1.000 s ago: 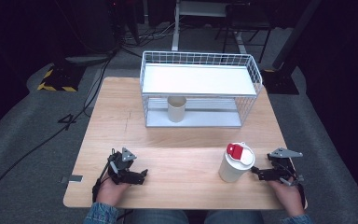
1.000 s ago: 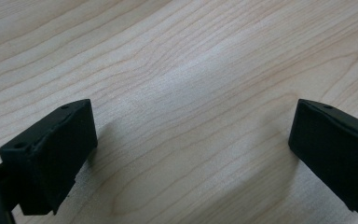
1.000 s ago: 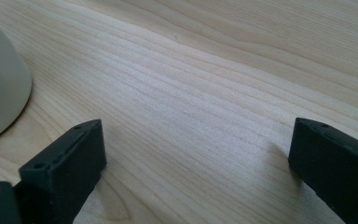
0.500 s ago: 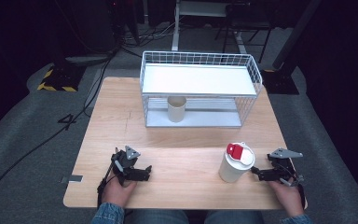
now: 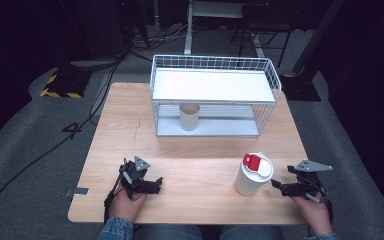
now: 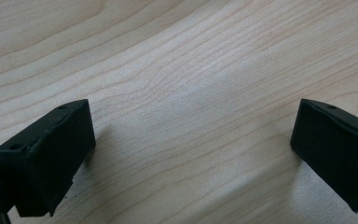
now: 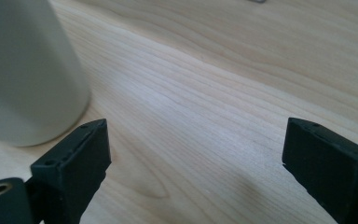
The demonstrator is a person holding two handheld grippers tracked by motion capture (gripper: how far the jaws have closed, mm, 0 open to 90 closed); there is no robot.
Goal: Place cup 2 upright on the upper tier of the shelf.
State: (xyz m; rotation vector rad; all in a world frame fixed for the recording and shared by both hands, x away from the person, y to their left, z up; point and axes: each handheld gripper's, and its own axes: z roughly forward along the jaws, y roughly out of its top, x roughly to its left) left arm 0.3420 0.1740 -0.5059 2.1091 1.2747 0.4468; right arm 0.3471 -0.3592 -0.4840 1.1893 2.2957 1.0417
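Note:
A white cup with a red lid (image 5: pixel 252 173) stands near the table's front right; in the right gripper view its white wall (image 7: pixel 23 70) is at the left, just beyond the left jaw. My right gripper (image 5: pixel 278 186) (image 7: pixel 196 163) lies on the table just right of that cup, jaws wide apart, open and empty, apart from the cup. My left gripper (image 5: pixel 155 183) (image 6: pixel 191 149) rests at the front left, open, with bare wood between its jaws. A beige cup (image 5: pixel 189 116) stands upright under the wire shelf.
A white wire shelf rack (image 5: pixel 215 64) stands at the back middle of the wooden table (image 5: pixel 205 150), its top tray holding nothing. Cables trail on the dark floor at the left. A hand holds each gripper at the table's front edge.
My left gripper has slid slightly to the right along the front of the table. The right gripper and both cups have stayed in place.

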